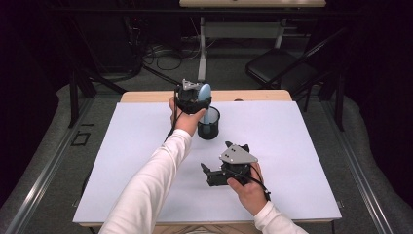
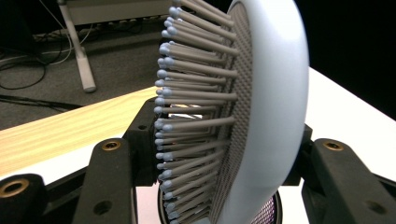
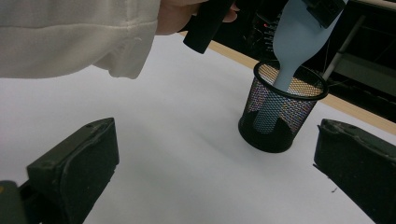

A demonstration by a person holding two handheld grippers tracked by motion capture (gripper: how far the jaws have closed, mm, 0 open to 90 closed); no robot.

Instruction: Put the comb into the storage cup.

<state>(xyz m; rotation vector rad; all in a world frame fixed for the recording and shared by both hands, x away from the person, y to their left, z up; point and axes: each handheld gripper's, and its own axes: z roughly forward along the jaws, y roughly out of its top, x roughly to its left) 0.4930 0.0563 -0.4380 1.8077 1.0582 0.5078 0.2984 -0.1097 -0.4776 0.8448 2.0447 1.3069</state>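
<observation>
Covering wooden table [image 1: 146, 96], white sheet [image 1: 292, 146]; dim room; left tongs [image 1: 194, 99] apparently clench hairbrush [image 1: 205, 95], right tongs [image 1: 214, 170] released.

A white table [image 1: 292, 146] lies under both claws, and its bare wooden edge [image 1: 253, 95] runs along the far side, just beyond the left claw. Past that, on grey floor, stand a desk's white leg [image 1: 202, 48] and a folding black chair [image 1: 277, 68], far right of the left claw. Loose cables [image 1: 165, 56] lie near the leg.
</observation>
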